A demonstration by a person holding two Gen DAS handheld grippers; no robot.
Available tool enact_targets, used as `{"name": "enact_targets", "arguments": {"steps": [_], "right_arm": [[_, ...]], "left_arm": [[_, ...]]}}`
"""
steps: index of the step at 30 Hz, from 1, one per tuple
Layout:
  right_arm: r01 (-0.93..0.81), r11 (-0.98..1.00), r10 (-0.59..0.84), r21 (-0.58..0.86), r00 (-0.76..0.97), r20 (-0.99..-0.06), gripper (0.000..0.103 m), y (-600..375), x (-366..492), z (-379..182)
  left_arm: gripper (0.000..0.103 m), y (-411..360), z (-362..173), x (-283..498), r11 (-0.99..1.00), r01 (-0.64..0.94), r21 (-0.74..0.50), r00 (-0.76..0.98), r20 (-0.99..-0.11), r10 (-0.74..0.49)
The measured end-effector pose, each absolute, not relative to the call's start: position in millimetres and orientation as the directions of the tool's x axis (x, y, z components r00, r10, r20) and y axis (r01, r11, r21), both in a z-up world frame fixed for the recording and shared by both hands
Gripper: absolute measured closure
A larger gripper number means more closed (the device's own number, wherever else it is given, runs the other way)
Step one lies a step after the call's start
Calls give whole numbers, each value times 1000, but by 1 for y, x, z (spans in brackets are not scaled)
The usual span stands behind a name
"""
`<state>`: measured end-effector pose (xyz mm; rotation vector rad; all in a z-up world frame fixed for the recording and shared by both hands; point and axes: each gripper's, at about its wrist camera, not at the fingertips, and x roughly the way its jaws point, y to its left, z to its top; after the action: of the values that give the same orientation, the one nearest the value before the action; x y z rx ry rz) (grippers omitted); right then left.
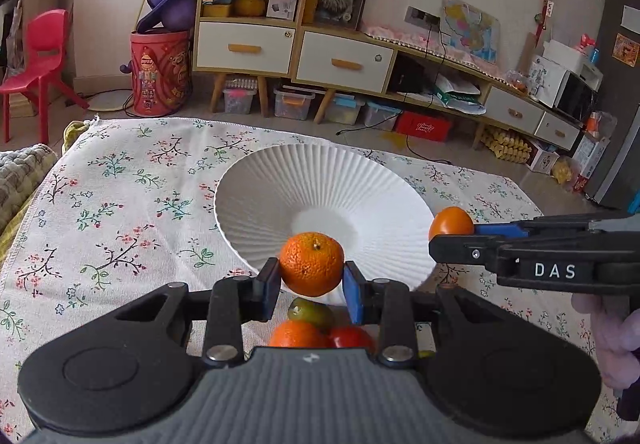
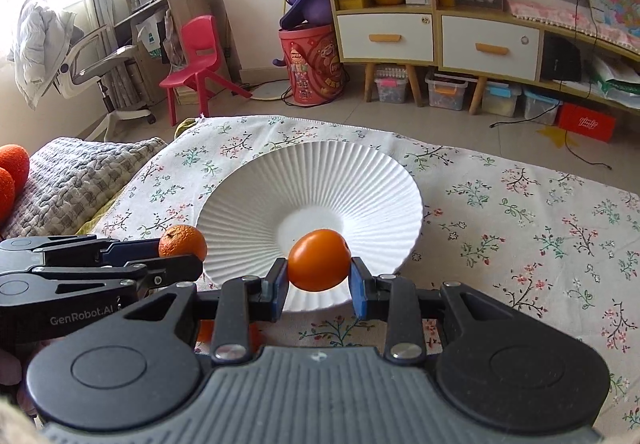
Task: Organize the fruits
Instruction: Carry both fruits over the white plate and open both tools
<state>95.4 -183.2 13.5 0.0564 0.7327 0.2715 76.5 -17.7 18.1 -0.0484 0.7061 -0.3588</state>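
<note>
My left gripper [image 1: 311, 282] is shut on a dimpled orange tangerine [image 1: 311, 263] and holds it above the near rim of a white ribbed bowl [image 1: 280, 180]. My right gripper [image 2: 319, 280] is shut on a smooth orange fruit [image 2: 319, 265] over the same bowl's [image 2: 248, 184] near rim. The right gripper and its fruit [image 1: 451, 223] show at the right in the left wrist view. The left gripper's tangerine [image 2: 183, 241] shows at the left in the right wrist view. The bowl holds nothing.
Beneath the left gripper lie more fruits on the floral cloth [image 1: 120, 204]: a green-orange one [image 1: 311, 313], an orange one [image 1: 298, 335] and a red one [image 1: 352, 336]. A grey quilted blanket [image 2: 76, 172] with orange balls [image 2: 12, 168] lies left. Shelves and a red chair [image 2: 192, 60] stand behind.
</note>
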Motion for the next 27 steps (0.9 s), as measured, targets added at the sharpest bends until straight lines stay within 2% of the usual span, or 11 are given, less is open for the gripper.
{"name": "enact_targets", "arguments": {"steps": [12,27], "right_arm": [[-228,955,296,191,671,-680,74,-191,139,-1],[-277,942,327,187,642,-694,74,-192,165,-19]], "left_arm": [[86,-38,1,124,927,359,-112,683,-646,-342],[85,-47,-19,145,906,419,-52,670,-655,-348]]}}
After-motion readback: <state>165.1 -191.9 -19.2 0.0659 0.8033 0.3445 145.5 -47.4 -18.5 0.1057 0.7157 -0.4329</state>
